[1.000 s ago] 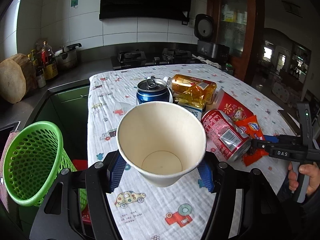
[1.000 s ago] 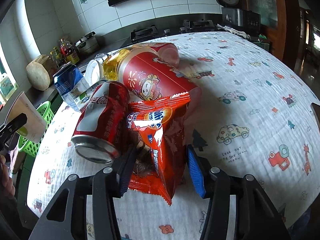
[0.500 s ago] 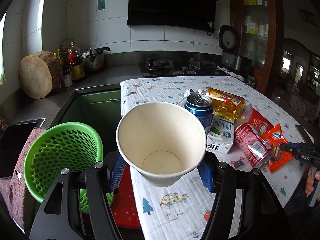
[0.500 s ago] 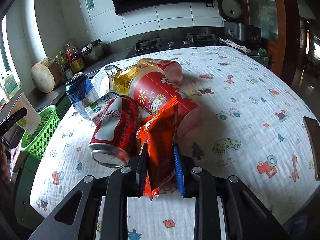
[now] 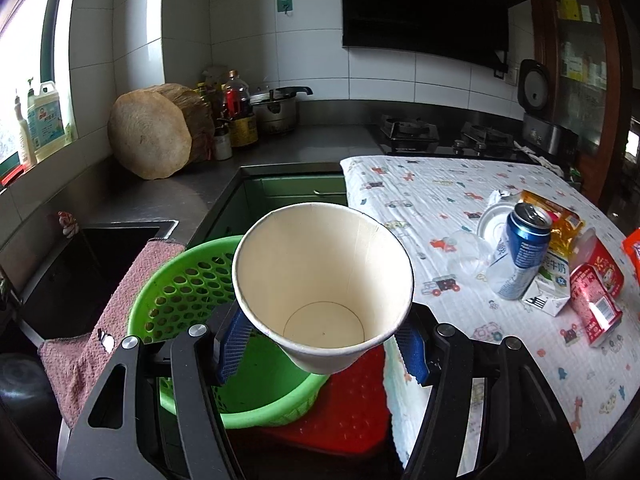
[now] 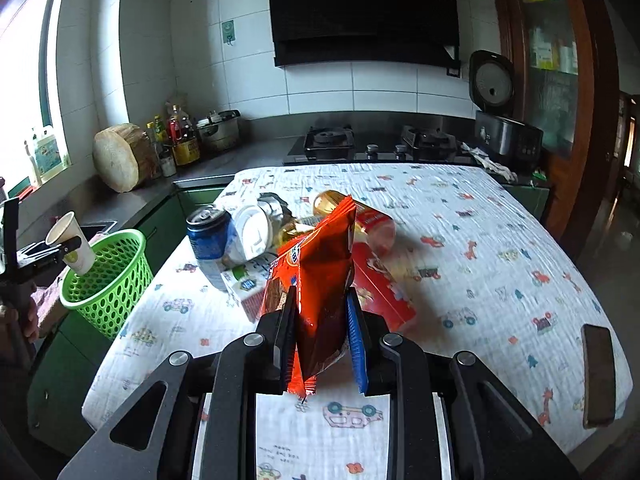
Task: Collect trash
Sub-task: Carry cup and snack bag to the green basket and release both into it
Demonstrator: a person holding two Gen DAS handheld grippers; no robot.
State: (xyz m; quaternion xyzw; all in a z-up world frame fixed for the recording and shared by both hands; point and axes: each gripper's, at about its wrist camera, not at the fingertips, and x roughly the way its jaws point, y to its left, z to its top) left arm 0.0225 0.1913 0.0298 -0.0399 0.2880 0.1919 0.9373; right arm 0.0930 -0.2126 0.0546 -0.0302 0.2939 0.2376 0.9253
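The paper cup [image 5: 322, 296] sits clamped between the blue pads of the left hand-held gripper [image 5: 322, 340], tilted mouth-forward, over the near rim of the green basket [image 5: 180, 292] beside the counter [image 5: 440, 200]. Let go here and it may well catch the rim and tumble to the floor, since only part of the basket lies under it. The right hand-held gripper [image 6: 322, 332] is shut on the orange snack wrapper [image 6: 324, 276], lifted clear of the cloth; that thin, slick foil could slide out on the way across. Its loose top might also brush the blue can [image 6: 210, 240] and topple it
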